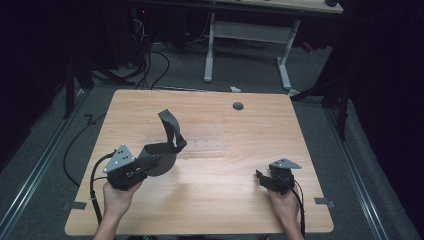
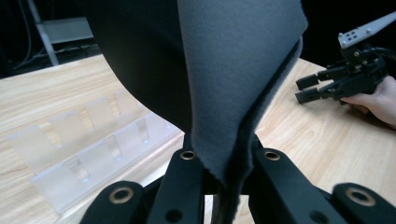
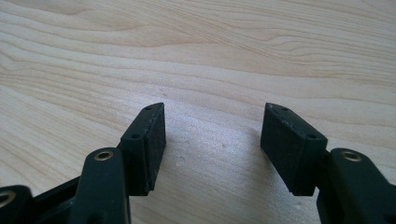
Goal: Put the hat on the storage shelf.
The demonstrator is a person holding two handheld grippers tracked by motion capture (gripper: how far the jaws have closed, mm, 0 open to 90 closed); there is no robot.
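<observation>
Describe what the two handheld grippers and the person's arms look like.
Both the left gripper and the right gripper are black, each topped by a grey three-cornered plate with small holes and trailing a black cable. Brass-coloured rivets mark the jaw links. The forearms are bare, with no sleeves.

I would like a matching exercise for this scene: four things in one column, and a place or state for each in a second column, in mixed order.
Things:
1. left gripper
2. right gripper
3. dark grey cloth
4. clear plastic rack

Places or states:
A. lies flat on the wooden table, near its middle
B. jaws apart, nothing between them
C. hangs raised, pinched at one edge
D. jaws shut on fabric

Pairs: 1-D, 2-B, 3-C, 4-A
</observation>
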